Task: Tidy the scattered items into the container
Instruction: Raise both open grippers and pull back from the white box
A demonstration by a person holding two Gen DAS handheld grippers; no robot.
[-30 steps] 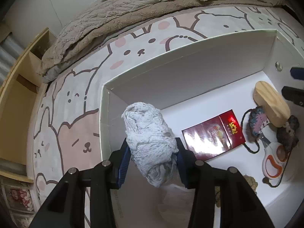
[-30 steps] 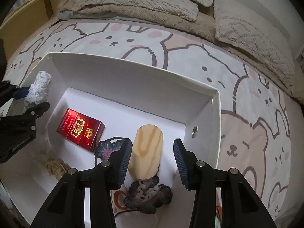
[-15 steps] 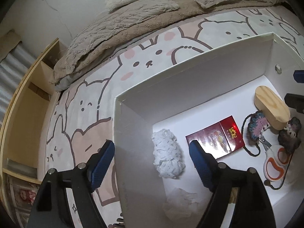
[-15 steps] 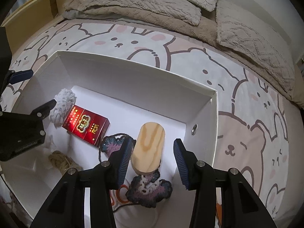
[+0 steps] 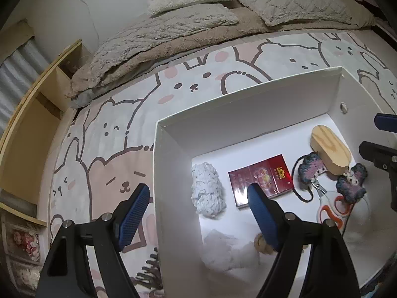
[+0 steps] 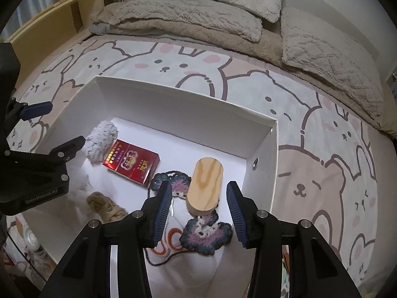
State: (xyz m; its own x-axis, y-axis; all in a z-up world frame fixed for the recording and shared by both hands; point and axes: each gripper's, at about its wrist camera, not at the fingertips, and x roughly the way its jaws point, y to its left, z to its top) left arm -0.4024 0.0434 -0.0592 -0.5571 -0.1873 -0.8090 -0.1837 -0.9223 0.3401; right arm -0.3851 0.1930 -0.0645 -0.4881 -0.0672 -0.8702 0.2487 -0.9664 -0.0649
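Note:
A white box [image 5: 248, 92] [image 6: 186, 94] stands on the bed. On its floor lie a pale cloth bundle [image 5: 207, 191] [image 6: 100, 141], a red packet [image 5: 260, 178] [image 6: 131, 161], an oval wooden block [image 5: 331, 149] [image 6: 204, 183], crochet pieces [image 5: 351, 182] [image 6: 206, 233], orange-handled scissors [image 5: 332, 206] and a rope knot [image 6: 106, 206]. My left gripper [image 5: 197, 196] hangs open above the box's left wall and the bundle, holding nothing. Over the wooden block my right gripper [image 6: 198, 188] is open, and the block rests on the floor below its pads.
The bedcover [image 6: 310, 173] around the box is printed with bunnies and bears. Beige blankets and pillows [image 5: 285, 0] are piled at the far side. A wooden shelf [image 5: 27, 136] stands on the left. A crumpled white sheet [image 5: 223, 245] lies in the box's near corner.
The left gripper opened and let go of the cloth bundle, which now lies on the box floor. Both grippers have risen and drawn back from the box.

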